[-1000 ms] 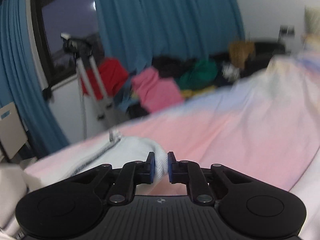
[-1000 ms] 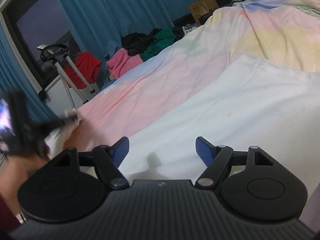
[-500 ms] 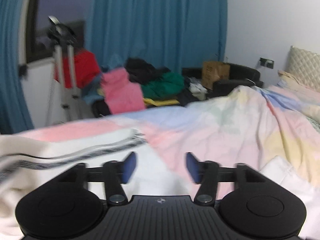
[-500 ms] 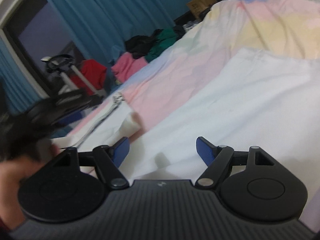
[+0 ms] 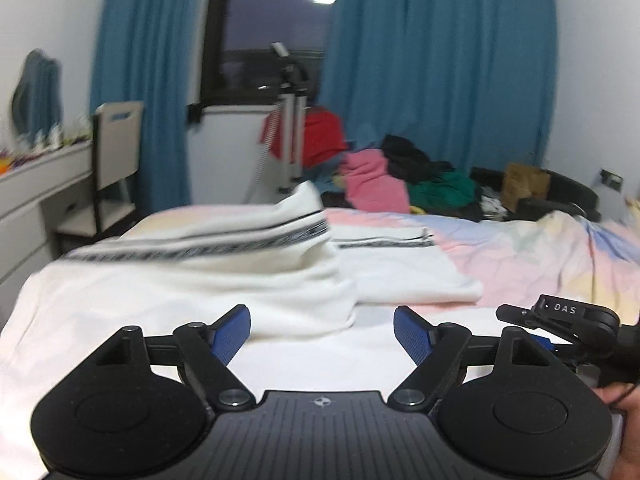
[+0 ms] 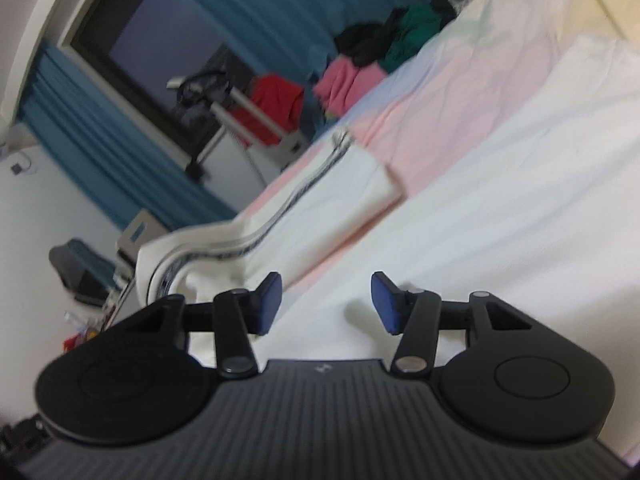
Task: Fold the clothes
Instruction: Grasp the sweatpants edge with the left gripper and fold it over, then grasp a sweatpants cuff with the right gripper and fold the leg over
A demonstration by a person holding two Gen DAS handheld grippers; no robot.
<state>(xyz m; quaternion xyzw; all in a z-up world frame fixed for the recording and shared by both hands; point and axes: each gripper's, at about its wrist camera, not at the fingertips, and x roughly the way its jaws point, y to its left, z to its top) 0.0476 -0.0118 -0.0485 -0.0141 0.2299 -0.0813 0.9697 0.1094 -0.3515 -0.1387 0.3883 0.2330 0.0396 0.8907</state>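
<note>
**Both tools released over the white garment**

The left tool (image 5: pixel 322 330) stands with its jaws wide apart, having just been opening, and nothing lies between its blue pads (image 5: pixel 231 334). Ahead of it and to its left, the white garment (image 5: pixel 224 276) with a dark patterned stripe lies bunched on the bed (image 5: pixel 540 252), its folded part ahead to the right. The right tool (image 6: pixel 326 304) has just been closing, yet its jaws are apart and grip nothing; white cloth lies beneath them, and the striped fold rises to its left. Beyond the bed, a pile of coloured clothes (image 5: pixel 400 176) sits before blue curtains (image 5: pixel 440 60).
</note>
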